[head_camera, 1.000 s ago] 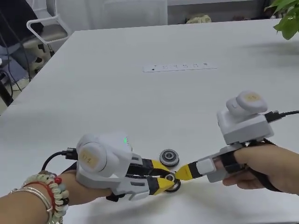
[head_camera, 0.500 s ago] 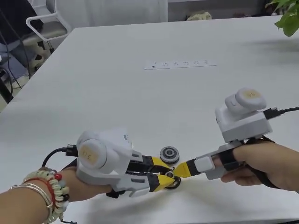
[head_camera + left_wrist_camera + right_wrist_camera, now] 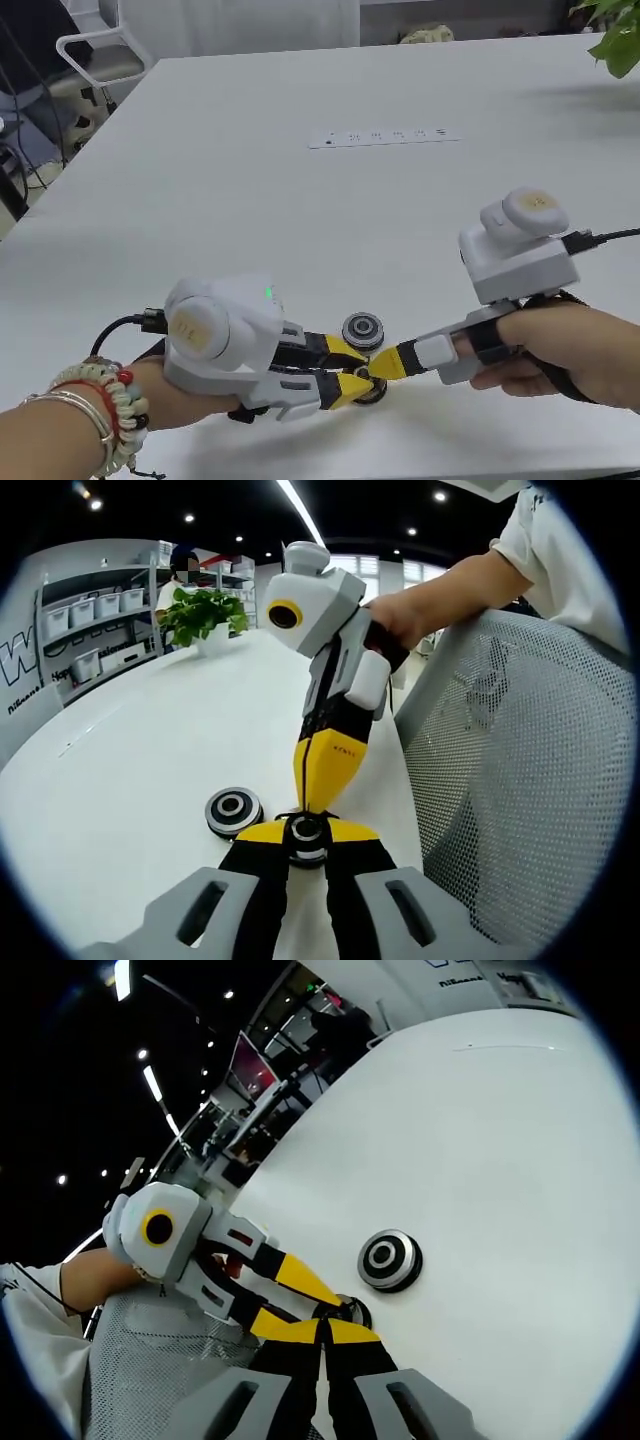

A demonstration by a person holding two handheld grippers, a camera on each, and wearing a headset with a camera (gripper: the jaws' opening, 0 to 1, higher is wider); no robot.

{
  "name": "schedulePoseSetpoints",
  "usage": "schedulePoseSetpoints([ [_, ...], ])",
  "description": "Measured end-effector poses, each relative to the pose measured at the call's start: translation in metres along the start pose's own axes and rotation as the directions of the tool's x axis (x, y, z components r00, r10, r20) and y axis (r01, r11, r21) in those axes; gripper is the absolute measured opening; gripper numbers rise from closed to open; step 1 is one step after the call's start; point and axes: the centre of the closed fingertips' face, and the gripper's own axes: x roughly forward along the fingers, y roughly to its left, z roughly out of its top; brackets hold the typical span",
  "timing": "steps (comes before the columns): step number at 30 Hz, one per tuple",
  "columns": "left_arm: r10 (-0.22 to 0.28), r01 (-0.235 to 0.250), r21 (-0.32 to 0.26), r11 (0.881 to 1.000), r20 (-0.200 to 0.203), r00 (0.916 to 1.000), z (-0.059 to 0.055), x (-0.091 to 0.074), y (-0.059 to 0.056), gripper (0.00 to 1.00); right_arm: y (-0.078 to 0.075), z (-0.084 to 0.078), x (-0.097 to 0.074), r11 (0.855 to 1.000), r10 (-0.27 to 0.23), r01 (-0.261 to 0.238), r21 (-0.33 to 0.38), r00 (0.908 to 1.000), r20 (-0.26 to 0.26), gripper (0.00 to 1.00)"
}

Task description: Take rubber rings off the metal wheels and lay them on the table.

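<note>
Between the narrowly set jaws of the left gripper (image 3: 350, 371) sits one metal wheel (image 3: 307, 837), clamped by its sides low over the table (image 3: 300, 220). The right gripper (image 3: 386, 368), its jaws pressed together, meets that wheel's rim and appears to pinch its rubber ring (image 3: 300, 811). Just beyond both tips lies a second wheel (image 3: 362, 332), flat on the table. Judged handling: the wheel is rigid, dense and smooth, the ring soft and stretchy, best taken by its outer edge and peeled away.
</note>
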Motion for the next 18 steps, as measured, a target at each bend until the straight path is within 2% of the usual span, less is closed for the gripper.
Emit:
schedulePoseSetpoints([
  [1,0.001,-0.001,0.000,1.000,0.000,1.0000,0.000,0.000,0.000,0.08,0.009,0.005,0.001,0.999,0.053,-0.053,0.009,0.9982,0.028,0.00],
  [2,0.002,-0.002,0.000,1.000,0.000,1.0000,0.000,0.000,0.000,0.08,0.013,0.005,-0.001,0.997,0.060,-0.061,0.047,0.9980,0.018,0.00],
  [3,0.004,-0.004,-0.001,1.000,0.000,1.0000,0.000,0.000,0.000,0.08,-0.007,0.002,-0.002,0.998,-0.050,0.050,-0.027,0.9987,-0.010,0.00],
  [4,0.004,-0.004,-0.002,1.000,0.001,1.0000,0.000,0.000,0.001,0.08,-0.009,0.004,-0.001,0.996,-0.065,0.065,-0.058,0.9979,0.004,0.00],
  [5,0.005,-0.005,-0.002,1.000,0.002,1.0000,0.000,0.000,0.001,0.08,-0.005,0.002,-0.001,0.999,-0.049,0.049,-0.014,0.9988,-0.006,0.00],
  [7,0.006,-0.006,-0.003,1.000,0.002,1.0000,0.001,0.001,0.000,0.08,-0.008,0.002,-0.003,0.998,-0.047,0.047,0.033,0.9989,0.002,0.00],
  [13,0.008,-0.008,0.005,1.000,0.000,1.0000,0.001,0.001,0.000,0.08,-0.024,0.000,-0.010,0.993,-0.105,0.105,0.046,0.9944,-0.012,0.00],
  [18,0.015,-0.015,0.010,1.000,-0.008,0.9999,0.002,0.003,0.000,0.08,-0.029,-0.004,-0.012,0.990,-0.133,0.134,0.038,0.9905,-0.035,0.00],
])
